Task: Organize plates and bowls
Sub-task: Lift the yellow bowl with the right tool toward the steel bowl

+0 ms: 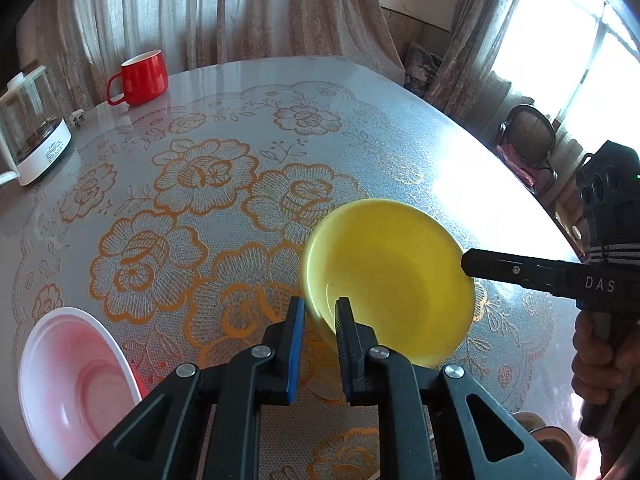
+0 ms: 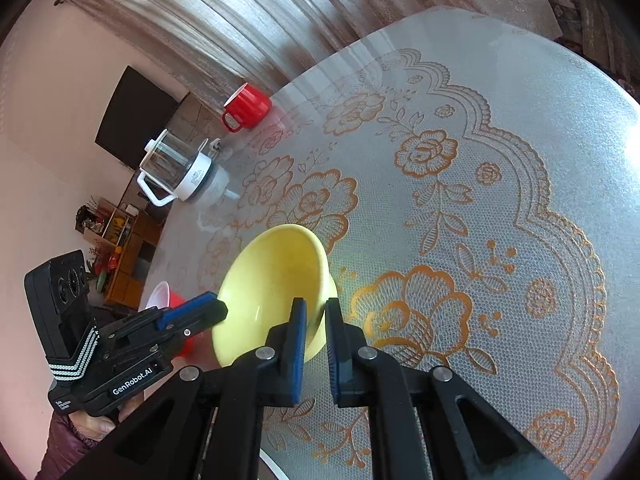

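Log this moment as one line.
left gripper: shut on yellow bowl rim | right gripper: shut on opposite rim | bowl tilted | pink bowl: untouched

Sheer curtains [image 1: 224,8], bright window [image 1: 580,40] (glaring), pink wall [image 2: 48,120].

A lace-covered table [image 1: 360,92] carries a red mug [image 1: 142,78], kettle [image 1: 30,136] and pink bowl [image 1: 76,392].

- I see the yellow bowl [image 1: 388,276], empty and tilted, rim pinched at six and three o'clock.
- Pink-white bowl [image 1: 76,392] sits upright at eight o'clock.
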Available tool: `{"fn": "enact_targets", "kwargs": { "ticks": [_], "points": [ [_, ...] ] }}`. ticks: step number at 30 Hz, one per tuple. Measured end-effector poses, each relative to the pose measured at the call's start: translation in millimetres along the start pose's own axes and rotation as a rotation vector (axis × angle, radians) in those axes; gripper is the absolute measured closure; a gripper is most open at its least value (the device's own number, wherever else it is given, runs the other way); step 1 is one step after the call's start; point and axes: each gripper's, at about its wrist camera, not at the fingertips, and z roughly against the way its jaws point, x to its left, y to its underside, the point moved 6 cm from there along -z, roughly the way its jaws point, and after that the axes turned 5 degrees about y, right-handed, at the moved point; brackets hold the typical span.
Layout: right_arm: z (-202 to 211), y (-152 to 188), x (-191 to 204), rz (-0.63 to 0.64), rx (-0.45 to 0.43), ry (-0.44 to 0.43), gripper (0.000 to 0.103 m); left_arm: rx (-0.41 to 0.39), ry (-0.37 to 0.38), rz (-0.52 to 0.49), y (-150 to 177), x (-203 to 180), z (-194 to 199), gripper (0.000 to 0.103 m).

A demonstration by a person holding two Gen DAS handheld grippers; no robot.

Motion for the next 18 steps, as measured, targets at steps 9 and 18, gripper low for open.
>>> {"fn": "enact_targets", "kwargs": {
  "ticks": [9,18],
  "points": [
    [0.2,6.7,-4.1,-0.001,0.014,0.001,0.093,0.031,0.016,0.047,-2.2,2.9,-9.6,0.080],
    [11.9,9.3,0.7,0.001,-0.007,-0.010,0.096,-0.030,0.011,0.010,-6.3,-10.7,15.8,0.090]
  ]
}}
